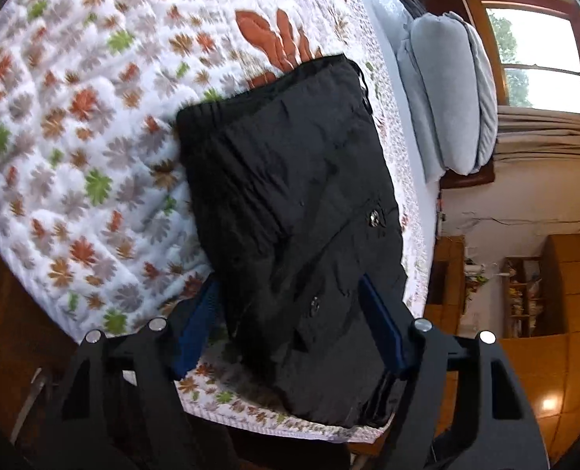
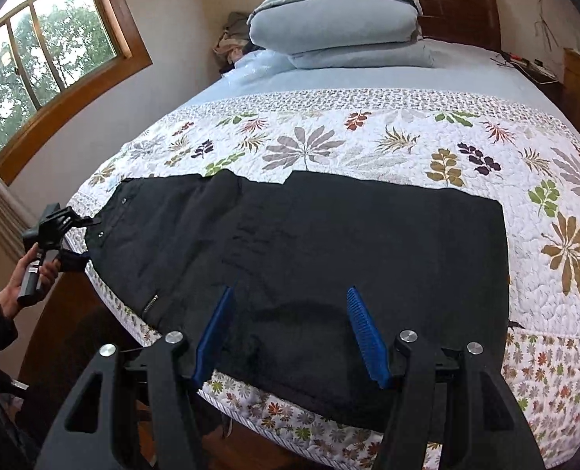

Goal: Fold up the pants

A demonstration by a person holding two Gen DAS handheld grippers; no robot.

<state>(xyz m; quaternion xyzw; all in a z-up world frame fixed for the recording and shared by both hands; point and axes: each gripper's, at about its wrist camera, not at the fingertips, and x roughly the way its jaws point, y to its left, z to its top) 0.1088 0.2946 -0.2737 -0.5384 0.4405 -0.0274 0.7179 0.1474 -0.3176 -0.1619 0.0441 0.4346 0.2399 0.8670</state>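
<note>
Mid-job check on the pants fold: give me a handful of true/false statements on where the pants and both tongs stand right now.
1. The black pants lie on the floral quilt. True.
2. The right tongs are shut on the fabric. False: they are open above the pants, gripping nothing.
3. The left tongs are open, straddling the pants' end. True.
4. The pants hang off the grey pillows. False: the pillows are apart, at the head of the bed.
</note>
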